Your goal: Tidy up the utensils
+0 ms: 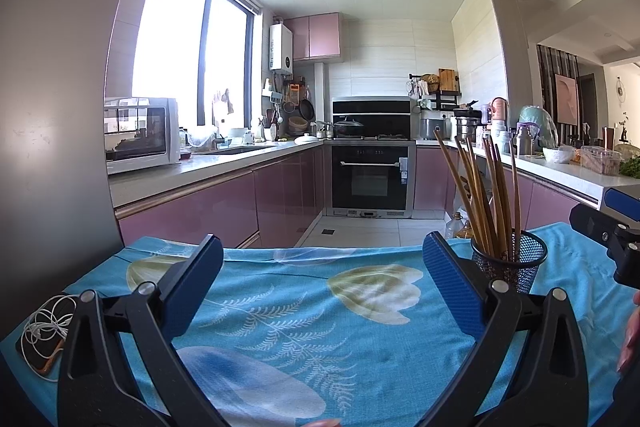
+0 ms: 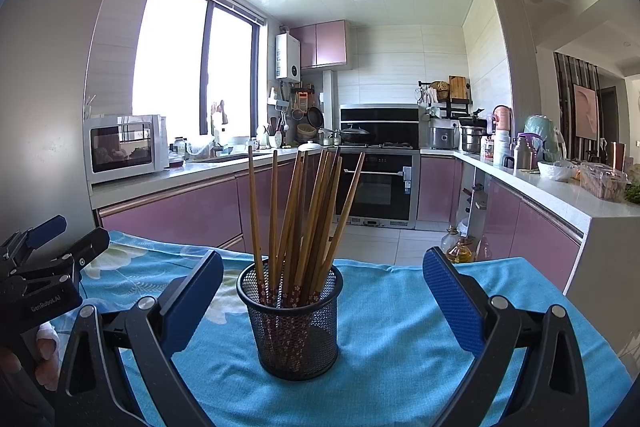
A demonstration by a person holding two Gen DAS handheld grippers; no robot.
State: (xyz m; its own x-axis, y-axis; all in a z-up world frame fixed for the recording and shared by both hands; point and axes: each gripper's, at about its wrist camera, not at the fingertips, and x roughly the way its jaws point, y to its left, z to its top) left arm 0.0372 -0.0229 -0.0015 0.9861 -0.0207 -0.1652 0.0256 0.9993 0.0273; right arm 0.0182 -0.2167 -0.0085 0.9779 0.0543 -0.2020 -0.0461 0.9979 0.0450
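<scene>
A: Right gripper (image 2: 323, 301), jaws spread wide, nothing between the pads, and the mesh cup (image 2: 291, 323) stands upright just ahead of them, centred in the gap but not touched.

B: Left gripper (image 1: 323, 281) is the same story: wide, empty, over bare cloth (image 1: 304, 315). From here the cup (image 1: 509, 261) sits off to the right, near the far edge of the table.

A: Biggest thing first, then. The blue cloth (image 2: 400, 327) with its leaf print covers the whole tabletop; its far edge drops straight to the kitchen floor.

B: The right view gives the full bundle of chopsticks (image 2: 304, 219), fanned out, tips leaning every way, patterned ends down in the cup. My view only has them side-on (image 1: 480, 195).

A: What do you have that I don't?

B: A phone with a white cable (image 1: 44, 327) coiled on it, at the near left edge of the cloth. Your view misses it.

A: Mine catches the left gripper's side (image 2: 44, 267), with "GenRobot.AI" printed in white, and fingers (image 2: 48, 347) under it.

B: Room to move?

A: Open cloth left of the cup and in front of it. To the right, a white counter end stands close by the table.
</scene>
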